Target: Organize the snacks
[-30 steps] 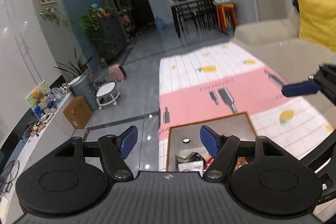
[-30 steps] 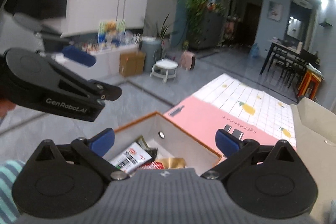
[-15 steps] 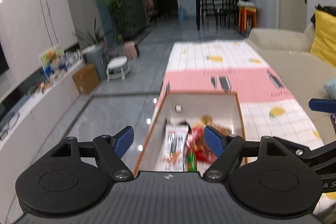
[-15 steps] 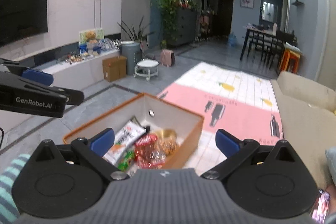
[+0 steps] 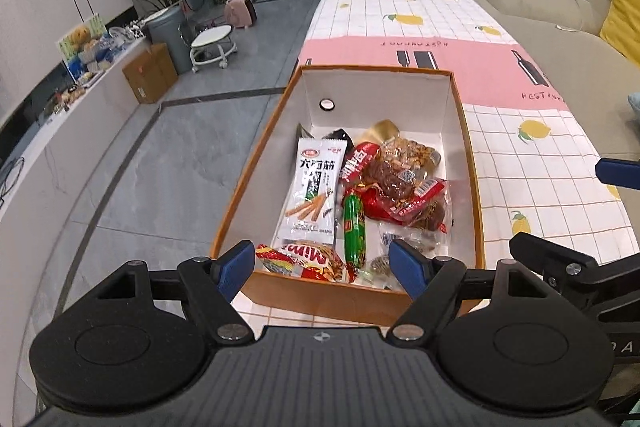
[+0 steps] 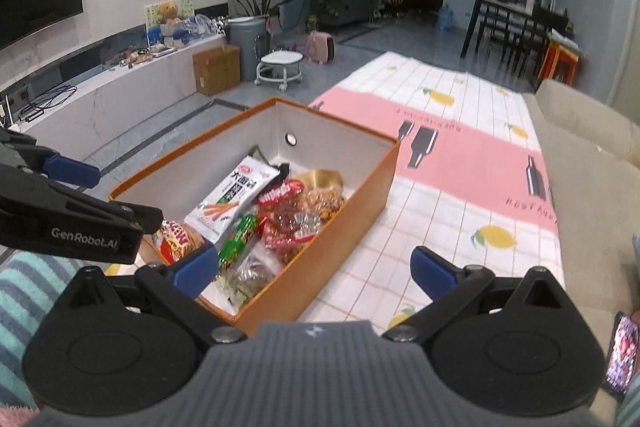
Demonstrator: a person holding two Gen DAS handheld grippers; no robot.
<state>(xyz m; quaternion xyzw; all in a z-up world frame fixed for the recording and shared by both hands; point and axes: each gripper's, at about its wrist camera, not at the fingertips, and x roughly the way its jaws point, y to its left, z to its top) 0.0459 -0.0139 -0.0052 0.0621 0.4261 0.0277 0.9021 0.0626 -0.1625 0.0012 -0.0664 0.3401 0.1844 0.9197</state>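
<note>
An orange box (image 5: 472,163) with a white inside sits on the patterned tablecloth and also shows in the right wrist view (image 6: 352,211). It holds several snacks: a white stick-snack packet (image 5: 314,191) (image 6: 234,195), a green sausage (image 5: 354,227) (image 6: 236,241), red packets (image 5: 404,199) (image 6: 292,223), a Mimi bag (image 5: 308,261) (image 6: 176,237). My left gripper (image 5: 322,265) is open and empty above the box's near end. My right gripper (image 6: 314,269) is open and empty at the box's near right side.
The tablecloth (image 5: 520,131) is pink and white with lemons. A beige sofa (image 6: 592,163) runs along the right. A phone (image 6: 620,351) lies at the lower right. A cardboard box (image 5: 150,73), a white stool (image 5: 212,45) and a bin (image 5: 170,35) stand on the floor to the left.
Both grippers have tilted down toward the orange box, so its snacks have come fully into view. Both stay open and empty.
</note>
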